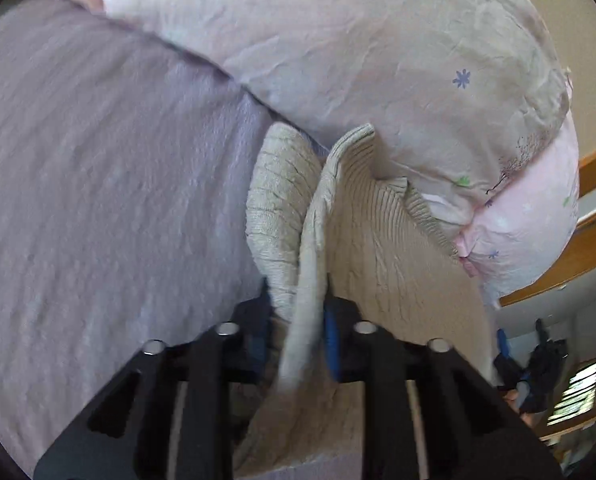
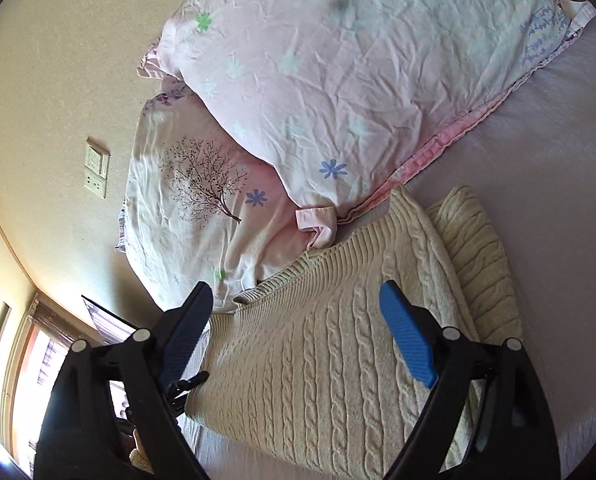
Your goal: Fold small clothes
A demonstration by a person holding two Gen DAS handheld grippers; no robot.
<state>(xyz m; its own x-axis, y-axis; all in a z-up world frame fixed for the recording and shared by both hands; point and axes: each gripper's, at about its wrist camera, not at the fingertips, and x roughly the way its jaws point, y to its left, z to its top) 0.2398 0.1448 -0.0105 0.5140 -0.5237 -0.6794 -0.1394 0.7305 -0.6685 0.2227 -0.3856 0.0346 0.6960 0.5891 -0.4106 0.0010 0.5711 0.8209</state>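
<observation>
Where pillows (image 2: 338, 80) crowd, lavender bedsheet (image 1: 98, 180) under sweater (image 2: 318, 360).

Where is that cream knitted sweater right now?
The sweater lies on the lilac bed sheet beside the pink pillows; the left tongs pinch its edge.

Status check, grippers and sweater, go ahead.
Left gripper shut on cream cable-knit sweater edge. Right gripper open above it, empty. Sweater on lavender bedsheet, neckline against pink pillows.
</observation>
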